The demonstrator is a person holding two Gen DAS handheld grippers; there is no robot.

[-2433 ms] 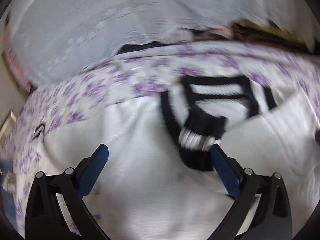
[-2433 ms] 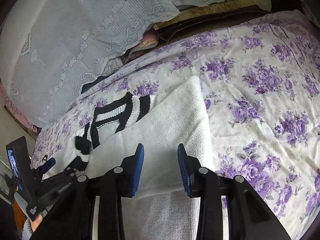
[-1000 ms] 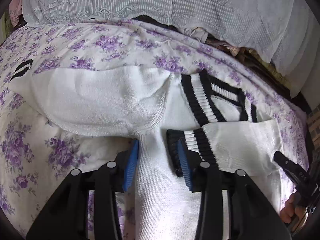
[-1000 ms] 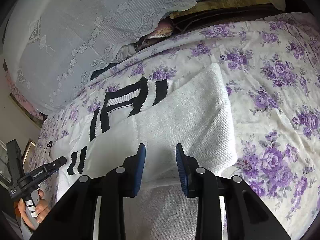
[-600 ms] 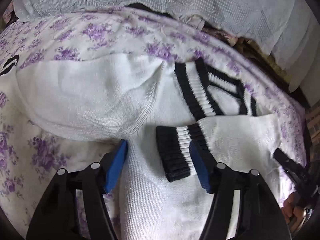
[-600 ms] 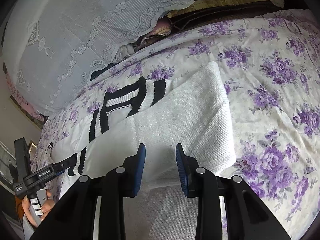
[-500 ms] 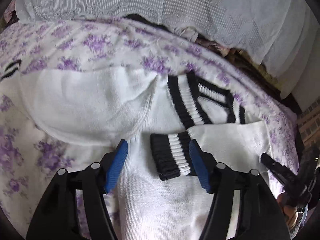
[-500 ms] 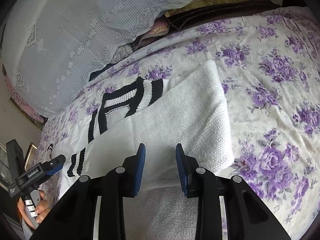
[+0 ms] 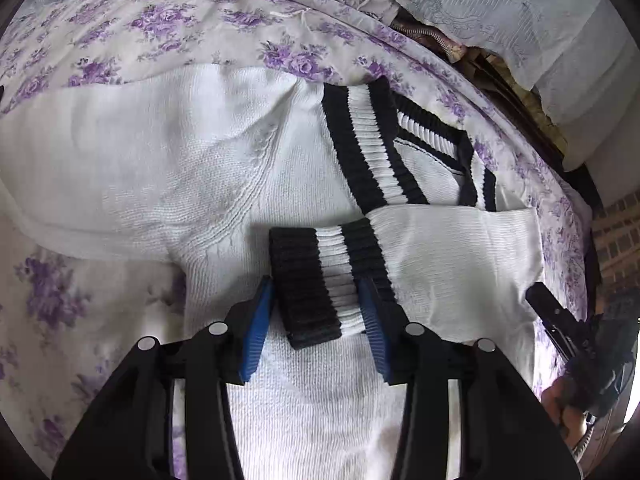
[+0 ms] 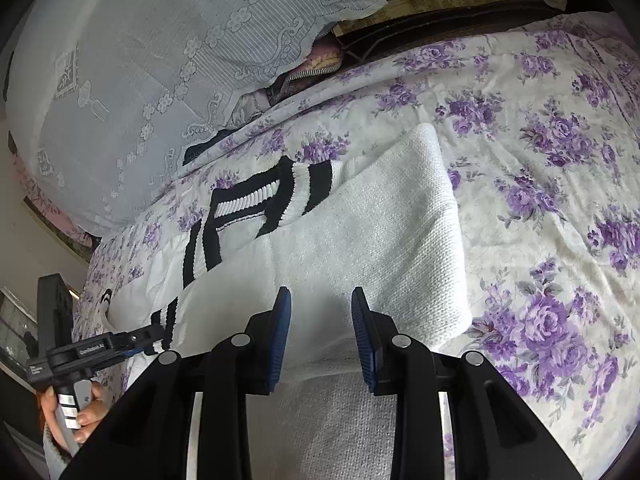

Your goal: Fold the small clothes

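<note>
Dropped lower onto the striped cuff at frame centre; left gripper closing around it, sweater spread on floral bedsheet. Right gripper part-open over white knit, pinching nothing visible. Best to pinch cuff only.

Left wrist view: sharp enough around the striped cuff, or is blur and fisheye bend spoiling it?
Left wrist view: striped cuff sharp, ribs readable; soft daylight, no glare; edges bowed by fisheye. Right wrist view: white sweater knit crisp too, bedspread curving at the rim.
</note>
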